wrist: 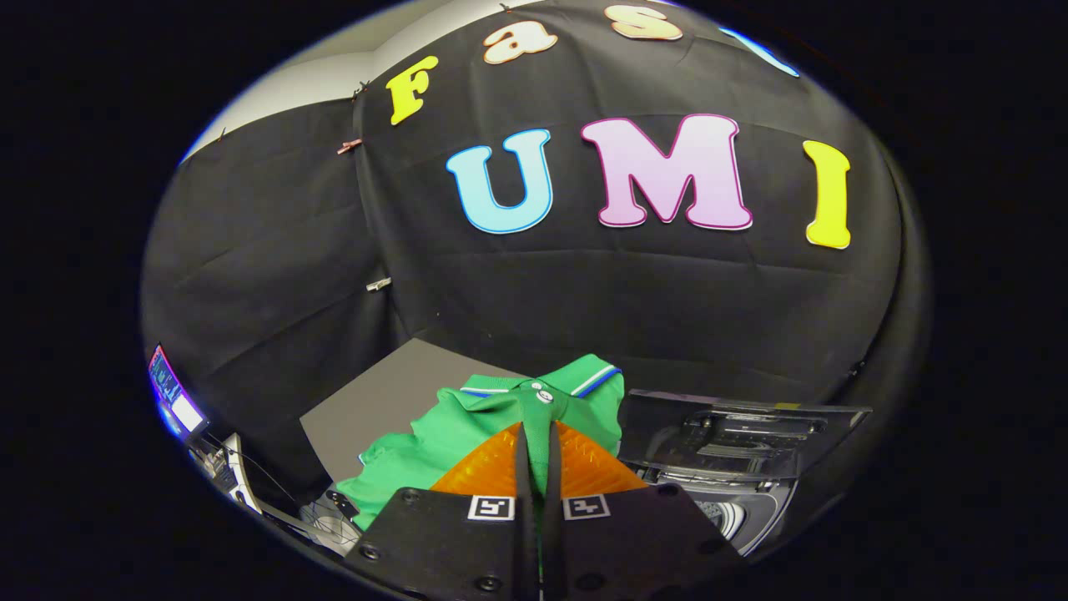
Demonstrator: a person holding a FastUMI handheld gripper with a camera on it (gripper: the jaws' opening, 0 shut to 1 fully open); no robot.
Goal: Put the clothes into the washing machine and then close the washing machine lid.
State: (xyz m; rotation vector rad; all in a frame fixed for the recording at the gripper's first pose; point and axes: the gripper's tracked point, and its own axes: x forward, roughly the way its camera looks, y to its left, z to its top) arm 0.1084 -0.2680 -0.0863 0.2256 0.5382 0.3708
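Note:
A green polo shirt (467, 434) with a white and blue striped collar hangs from my gripper (536, 438), which is shut on the cloth just below the collar buttons. The shirt is lifted above the grey table (375, 401) and drapes down to the left of the fingers. To the right of the fingers stands the washing machine (751, 509), with its dark lid (734, 434) raised upright and the drum opening (722, 513) showing below it. The shirt's lower part is hidden behind the gripper body.
The booth's black cloth wall rises close behind the table and the machine. At the far left stand a lit screen (171, 392) and some metal gear with cables (250, 492).

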